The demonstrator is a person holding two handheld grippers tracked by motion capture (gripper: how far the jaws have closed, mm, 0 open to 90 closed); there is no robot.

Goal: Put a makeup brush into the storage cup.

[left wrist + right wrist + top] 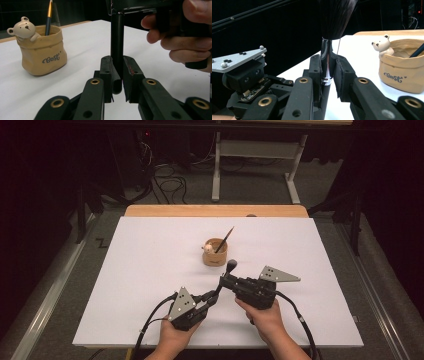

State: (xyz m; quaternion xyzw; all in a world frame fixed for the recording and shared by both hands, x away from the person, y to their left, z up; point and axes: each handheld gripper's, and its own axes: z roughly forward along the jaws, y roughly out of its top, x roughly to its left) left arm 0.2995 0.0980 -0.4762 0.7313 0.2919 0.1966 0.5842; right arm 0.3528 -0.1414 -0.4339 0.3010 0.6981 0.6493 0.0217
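Nearest the lens in the left gripper view, the left gripper [117,86] has its two black jaws clamped on the lower end of a makeup brush [117,47], the dark handle standing upright between the pads. In the right gripper view, the right gripper [327,72] grips the same brush higher up, its pads closed on the shiny silver ferrule just below the dark bristles. From the high view, both grippers meet near the front middle of the white tabletop [150,270], the left one [215,297] low and the right one [226,281] just beyond it, with the brush head [231,265] rising above them. One hand [176,336] carries the left gripper, and another hand [266,317] carries the right.

Farther out, near the middle of the tabletop and apart from the grippers, stands one tan sack-shaped holder [215,252] with a small bear figure [207,248] on its rim. One thin pencil-like stick [225,239] leans in it.

Counted: two grippers, one makeup brush, one holder, one bear, one stick.
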